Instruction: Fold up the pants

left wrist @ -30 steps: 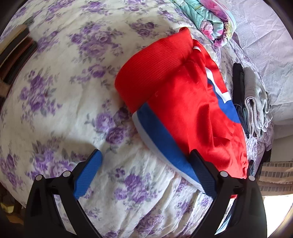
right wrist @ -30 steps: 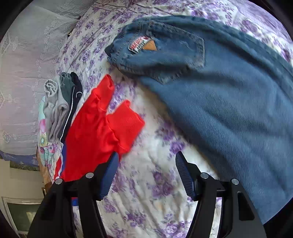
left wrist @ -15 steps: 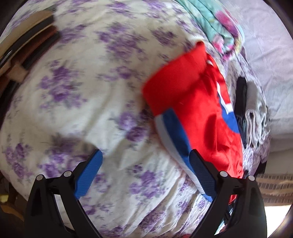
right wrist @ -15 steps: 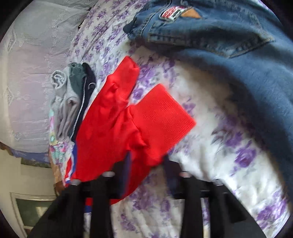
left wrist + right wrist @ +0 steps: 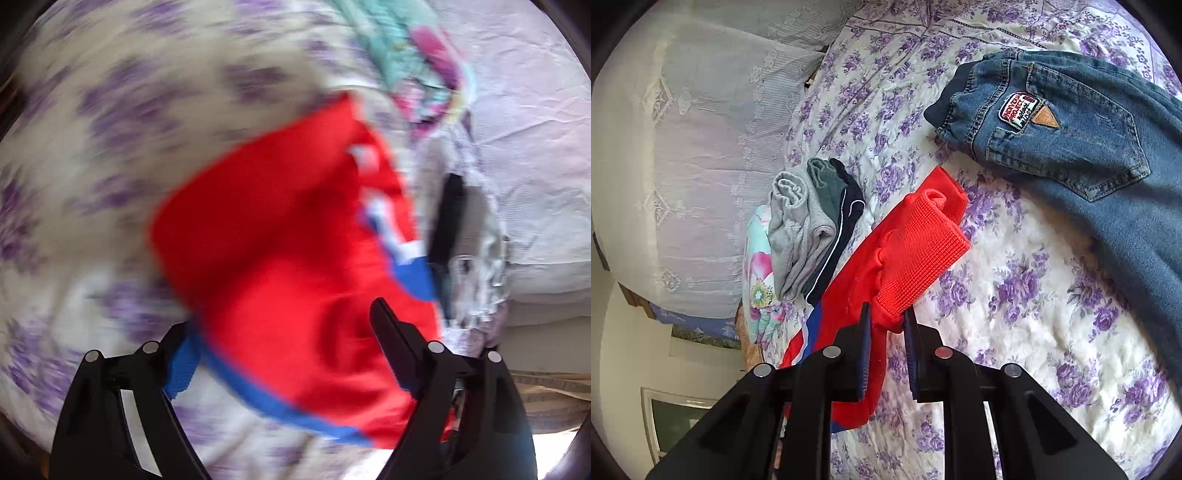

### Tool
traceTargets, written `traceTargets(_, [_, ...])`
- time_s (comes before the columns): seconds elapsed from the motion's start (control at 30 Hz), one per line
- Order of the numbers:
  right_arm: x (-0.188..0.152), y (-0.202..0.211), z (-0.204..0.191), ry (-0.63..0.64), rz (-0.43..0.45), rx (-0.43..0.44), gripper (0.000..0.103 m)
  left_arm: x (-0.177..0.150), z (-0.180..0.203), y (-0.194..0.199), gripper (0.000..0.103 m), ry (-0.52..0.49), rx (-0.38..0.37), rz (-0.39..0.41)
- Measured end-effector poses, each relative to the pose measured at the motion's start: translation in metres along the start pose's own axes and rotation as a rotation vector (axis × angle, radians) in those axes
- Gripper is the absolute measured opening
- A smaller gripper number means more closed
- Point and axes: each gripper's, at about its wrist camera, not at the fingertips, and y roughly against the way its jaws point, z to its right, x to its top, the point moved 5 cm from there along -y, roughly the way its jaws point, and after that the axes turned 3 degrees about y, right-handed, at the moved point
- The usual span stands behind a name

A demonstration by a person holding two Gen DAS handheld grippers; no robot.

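1. a bed (image 5: 1015, 295) spread with a white quilt printed in purple flowers fills both views.
2. the red track pants with blue and white side stripes (image 5: 905, 254) lie on it, between folded grey and dark garments (image 5: 809, 225) and blue denim jeans (image 5: 1089, 155).
3. the right hand-held gripper (image 5: 888, 332) is pinched tight on the pants' ribbed red cuff.
4. the left hand-held gripper (image 5: 284, 350), in a blurred view, is spread wide over the pants' striped end, holding nothing.

Floral-quilted bed (image 5: 1015, 295) bearing red pants (image 5: 908, 254) centrally, jeans (image 5: 1089, 158) far right, folded clothes (image 5: 809, 221) left.
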Motion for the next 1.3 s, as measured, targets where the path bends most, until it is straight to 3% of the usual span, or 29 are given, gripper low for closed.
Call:
traceTargets(0.13, [0.005, -0.006, 0.011, -0.044, -0.007, -0.02, 0.017, 0.008, 0.068, 0.01, 0.091, -0.033, -0.046, -0.02])
traceTargets(0.23, [0.004, -0.009, 0.018, -0.055, -0.023, -0.033, 0.017, 0.008, 0.11, 0.019, 0.092, -0.222, -0.065, -0.066])
traceTargets(0.3, [0.002, -0.01, 0.024, -0.066, -0.029, -0.038, 0.017, 0.009, 0.115, 0.034, 0.093, -0.327, 0.012, 0.002])
traceTargets(0.37, [-0.001, -0.011, 0.031, -0.087, -0.033, -0.03, 0.017, 0.015, 0.106, 0.054, 0.093, -0.361, 0.056, 0.1])
traceTargets(0.4, [-0.003, -0.011, 0.034, -0.095, -0.035, -0.031, 0.017, 0.017, 0.097, 0.058, 0.093, -0.351, 0.053, 0.117])
traceTargets(0.5, [-0.006, -0.015, 0.039, -0.106, -0.043, -0.037, 0.017, 0.025, 0.058, 0.045, 0.093, -0.25, 0.043, 0.053])
traceTargets(0.6, [-0.007, -0.017, 0.04, -0.115, -0.049, -0.028, 0.017, 0.024, 0.006, 0.023, 0.091, -0.175, 0.128, 0.051])
traceTargets(0.7, [-0.007, -0.017, 0.039, -0.106, -0.055, -0.036, 0.017, 0.02, -0.032, 0.021, 0.09, -0.07, 0.091, 0.061])
traceTargets(0.8, [-0.008, -0.016, 0.041, -0.113, -0.062, -0.034, 0.017, 0.001, -0.063, 0.013, 0.09, 0.024, 0.086, 0.011])
traceTargets(0.87, [-0.01, -0.016, 0.042, -0.113, -0.069, -0.042, 0.017, -0.013, -0.062, 0.007, 0.09, 0.013, 0.09, -0.014])
traceTargets(0.93, [-0.01, -0.018, 0.043, -0.117, -0.079, -0.048, 0.017, -0.018, -0.045, 0.006, 0.09, -0.055, 0.123, 0.005])
traceTargets(1.0, [-0.009, -0.019, 0.044, -0.118, -0.088, -0.053, 0.017, -0.013, -0.019, 0.003, 0.083, -0.065, 0.076, 0.005])
traceTargets(1.07, [-0.007, -0.023, 0.041, -0.11, -0.1, -0.059, 0.017, -0.001, 0.031, -0.001, 0.083, -0.092, 0.022, 0.006])
traceTargets(1.13, [-0.005, -0.027, 0.037, -0.096, -0.105, -0.063, 0.018, 0.006, 0.097, -0.008, 0.084, -0.193, -0.044, -0.008])
traceTargets(1.2, [-0.004, -0.033, 0.033, -0.084, -0.113, -0.059, 0.019, 0.0, 0.152, -0.025, 0.09, -0.354, -0.068, -0.075])
traceTargets(1.3, [-0.004, -0.037, 0.028, -0.081, -0.113, -0.047, 0.019, -0.01, 0.181, -0.047, 0.09, -0.508, 0.052, -0.073])
